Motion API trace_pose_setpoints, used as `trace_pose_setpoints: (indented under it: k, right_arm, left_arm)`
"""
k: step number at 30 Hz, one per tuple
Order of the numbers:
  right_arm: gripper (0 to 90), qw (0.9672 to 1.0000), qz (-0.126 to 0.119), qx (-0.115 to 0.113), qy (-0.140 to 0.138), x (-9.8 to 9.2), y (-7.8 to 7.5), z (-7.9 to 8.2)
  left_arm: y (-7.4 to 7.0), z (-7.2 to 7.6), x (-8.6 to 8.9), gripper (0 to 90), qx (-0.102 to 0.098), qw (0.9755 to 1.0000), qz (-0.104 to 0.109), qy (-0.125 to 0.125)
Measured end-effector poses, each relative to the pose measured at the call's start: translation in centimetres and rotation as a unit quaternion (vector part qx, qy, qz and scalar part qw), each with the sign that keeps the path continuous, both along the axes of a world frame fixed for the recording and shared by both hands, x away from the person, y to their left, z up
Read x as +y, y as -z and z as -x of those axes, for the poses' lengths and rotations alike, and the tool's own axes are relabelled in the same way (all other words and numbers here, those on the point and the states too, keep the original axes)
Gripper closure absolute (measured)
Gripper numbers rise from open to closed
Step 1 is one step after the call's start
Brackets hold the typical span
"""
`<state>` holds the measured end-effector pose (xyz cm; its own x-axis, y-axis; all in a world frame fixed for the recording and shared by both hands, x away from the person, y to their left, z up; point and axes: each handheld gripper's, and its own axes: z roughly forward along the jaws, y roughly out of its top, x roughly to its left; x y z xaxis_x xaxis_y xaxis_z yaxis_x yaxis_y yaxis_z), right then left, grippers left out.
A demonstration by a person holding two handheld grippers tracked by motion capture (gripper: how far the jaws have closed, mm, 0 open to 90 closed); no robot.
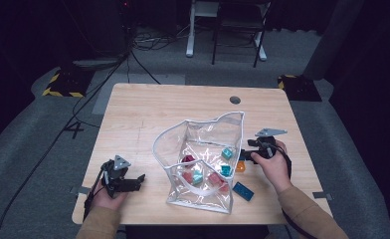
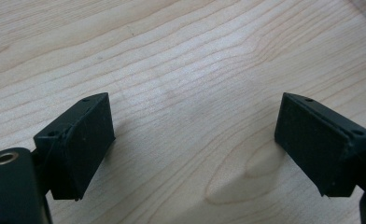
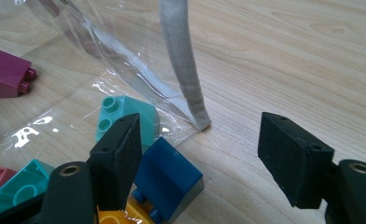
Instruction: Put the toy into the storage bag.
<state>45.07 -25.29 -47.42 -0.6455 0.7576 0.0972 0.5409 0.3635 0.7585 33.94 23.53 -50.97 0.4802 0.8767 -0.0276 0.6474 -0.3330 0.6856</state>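
A clear plastic bag (image 1: 203,149) with grey trim (image 3: 183,60) stands open mid-table, holding several coloured bricks. My right gripper (image 1: 246,149) is at the bag's right side, open (image 3: 204,158). A dark blue brick (image 3: 169,179) lies just inside its left jaw, on bare wood by the bag's corner. A teal brick (image 3: 125,116) sits behind that jaw under the plastic, and an orange brick (image 3: 116,217) is at the bottom edge. A magenta brick (image 3: 6,74) lies further in. My left gripper (image 1: 139,180) rests near the table's front left, open (image 2: 195,140) over bare wood.
A flat blue brick (image 1: 243,190) lies on the table (image 1: 148,104) outside the bag near the front edge, and an orange brick (image 1: 240,167) is beside the bag's right side. A round grommet hole (image 1: 235,99) is at the table's back. Cables and chair legs are on the floor beyond.
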Motion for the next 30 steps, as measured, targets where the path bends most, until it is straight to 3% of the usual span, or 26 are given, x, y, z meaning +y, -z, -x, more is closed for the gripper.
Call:
trace_pose_setpoints:
  k: [9, 21, 24, 30]
  right_arm:
    - [31.6, 0.9999, 0.01, 0.006, 0.004, 0.6, 1.2, -0.1]
    - [32.7, 0.9987, 0.03, 0.013, 0.039, -2.4, 1.6, -0.1]
    - [39.7, 0.9984, 0.037, 0.019, 0.039, -2.9, 1.8, 0.2]
    - [36.1, 0.998, 0.043, 0.02, 0.042, -3.5, 2.1, 0.8]
  left_arm:
    - [0.0, 0.0, 0.0, 12.1, 0.0, 1.0, 0.0, 0.0]
    - [0.0, 0.0, 0.0, 12.1, 0.0, 1.0, 0.0, 0.0]
    - [0.0, 0.0, 0.0, 12.1, 0.0, 1.0, 0.0, 0.0]
    - [0.0, 0.0, 0.0, 12.1, 0.0, 1.0, 0.0, 0.0]
